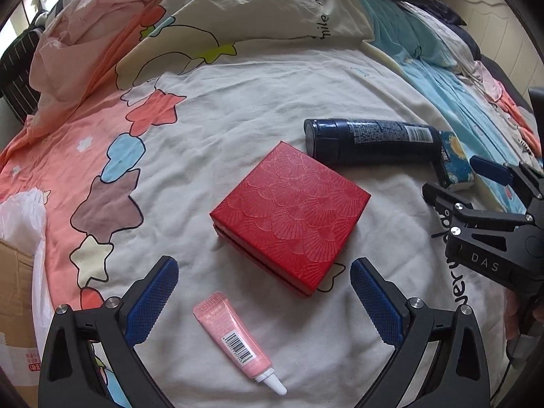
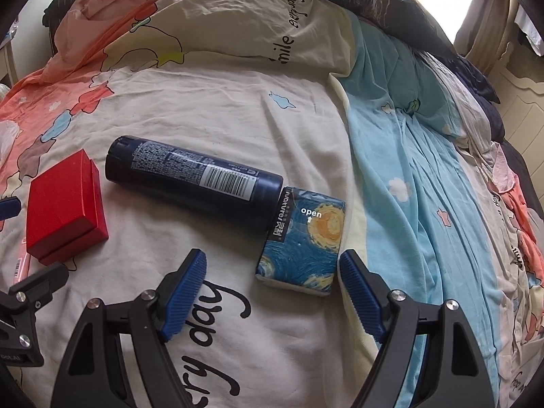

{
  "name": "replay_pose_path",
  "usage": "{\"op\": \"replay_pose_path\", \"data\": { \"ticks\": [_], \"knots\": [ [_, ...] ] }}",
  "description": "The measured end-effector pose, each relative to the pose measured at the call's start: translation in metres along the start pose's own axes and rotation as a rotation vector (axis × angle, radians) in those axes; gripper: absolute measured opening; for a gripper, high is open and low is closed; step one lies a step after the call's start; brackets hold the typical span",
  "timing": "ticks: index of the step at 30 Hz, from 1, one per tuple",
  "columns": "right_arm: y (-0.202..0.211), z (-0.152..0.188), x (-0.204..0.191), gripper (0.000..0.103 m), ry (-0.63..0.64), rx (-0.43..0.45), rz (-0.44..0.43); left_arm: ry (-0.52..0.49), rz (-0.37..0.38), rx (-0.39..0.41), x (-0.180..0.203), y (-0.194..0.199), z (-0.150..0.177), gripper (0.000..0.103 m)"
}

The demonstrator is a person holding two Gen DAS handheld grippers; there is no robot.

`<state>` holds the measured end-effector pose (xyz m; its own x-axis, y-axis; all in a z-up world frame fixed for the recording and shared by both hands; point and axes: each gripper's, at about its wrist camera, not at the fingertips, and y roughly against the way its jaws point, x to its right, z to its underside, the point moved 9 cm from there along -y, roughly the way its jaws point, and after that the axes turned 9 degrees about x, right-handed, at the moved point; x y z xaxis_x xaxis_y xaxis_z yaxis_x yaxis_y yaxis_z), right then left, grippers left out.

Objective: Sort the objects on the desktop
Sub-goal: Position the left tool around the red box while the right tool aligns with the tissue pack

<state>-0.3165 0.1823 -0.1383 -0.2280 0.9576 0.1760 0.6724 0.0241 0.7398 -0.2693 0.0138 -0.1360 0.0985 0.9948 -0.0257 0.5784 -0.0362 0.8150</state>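
Bed, made up with a rumpled cartoon-print sheet in cream, pink and blue; serves here as the work surface. Nearest: left claw, spread wide, empty, straddling a pink cosmetic tube lying flat. Right claw, likewise spread and empty, lined up on a starry-print tissue pack. Beyond: red gift box, lid on; dark blue spray can on its side, base touching the tissue pack. Items loosely clustered; sorted or awaiting sorting, cannot tell. Far: crumpled pillows, bedding.
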Motion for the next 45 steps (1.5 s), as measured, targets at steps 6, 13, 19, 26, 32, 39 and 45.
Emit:
{"op": "replay_pose_path", "data": {
  "ticks": [6, 13, 19, 26, 32, 39, 45],
  "knots": [
    [0.000, 0.002, -0.001, 0.078, -0.005, -0.001, 0.001, -0.034, 0.013, 0.034, 0.000, -0.001, -0.012, 0.103],
    [0.002, 0.007, -0.006, 0.078, -0.012, -0.004, 0.027, -0.062, 0.112, 0.005, -0.002, -0.014, -0.014, 0.103],
    [0.003, 0.006, -0.007, 0.078, 0.010, -0.007, 0.048, -0.102, 0.138, -0.006, 0.002, -0.019, -0.011, 0.103],
    [0.005, 0.006, -0.006, 0.078, 0.011, -0.010, 0.043, -0.137, 0.166, -0.019, 0.017, -0.028, -0.006, 0.103],
    [0.004, 0.006, -0.005, 0.078, 0.012, -0.011, 0.040, -0.217, 0.198, -0.033, 0.040, -0.023, -0.005, 0.103],
    [0.003, 0.005, -0.004, 0.078, 0.010, -0.011, 0.038, -0.168, 0.125, -0.012, 0.016, -0.022, -0.020, 0.103],
    [0.002, 0.004, -0.003, 0.078, 0.012, -0.011, 0.038, -0.099, 0.087, 0.021, -0.001, -0.017, -0.033, 0.103]
  ]
}}
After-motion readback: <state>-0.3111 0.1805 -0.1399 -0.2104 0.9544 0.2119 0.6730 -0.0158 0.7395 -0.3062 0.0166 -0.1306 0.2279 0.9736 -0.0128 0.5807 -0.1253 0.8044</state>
